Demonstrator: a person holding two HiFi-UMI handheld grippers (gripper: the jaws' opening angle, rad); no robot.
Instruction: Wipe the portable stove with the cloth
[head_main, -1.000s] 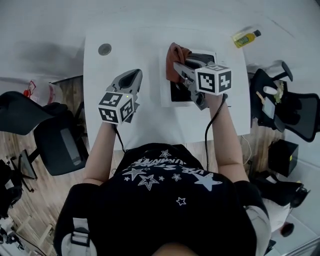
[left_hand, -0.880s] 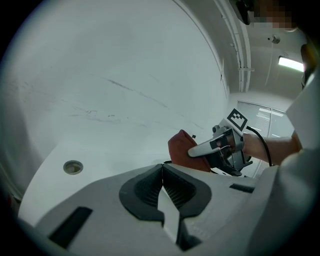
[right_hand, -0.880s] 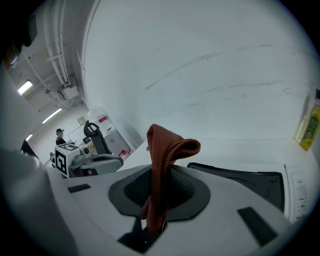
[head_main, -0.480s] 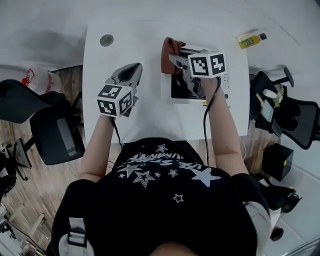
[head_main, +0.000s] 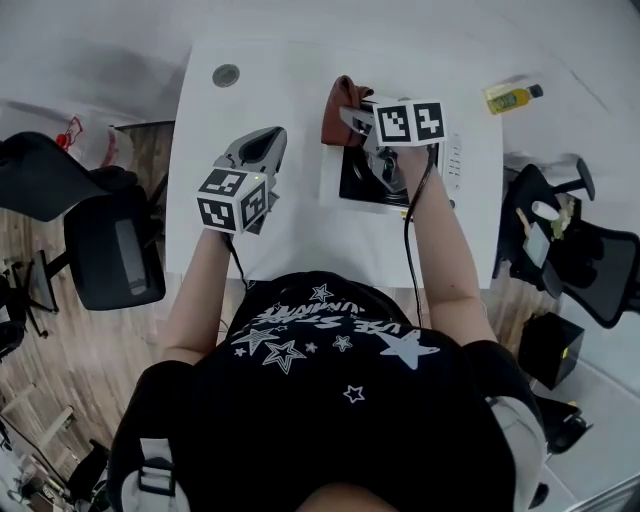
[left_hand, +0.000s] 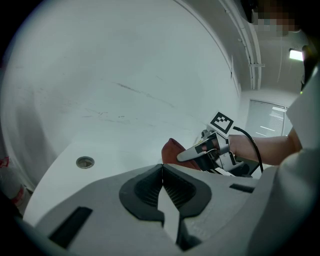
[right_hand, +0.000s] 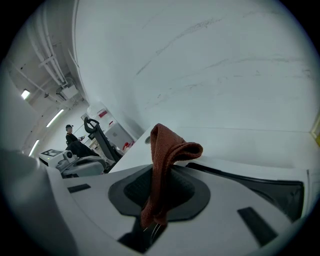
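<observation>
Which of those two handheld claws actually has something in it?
The right gripper: its jaws are clamped on the reddish-brown cloth by the stove. The left gripper is shut on nothing.

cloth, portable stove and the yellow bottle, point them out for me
cloth (right_hand: 162, 150): right gripper view, on its upright fold.
portable stove (head_main: 357, 184): head view, on its dark top.
bottle (head_main: 508, 98): head view, on its yellow body.

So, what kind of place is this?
Probably an office or lab workroom, not a kitchen: black office chairs stand beside a plain white table on a wood floor, and the stove sits on that table.
</observation>
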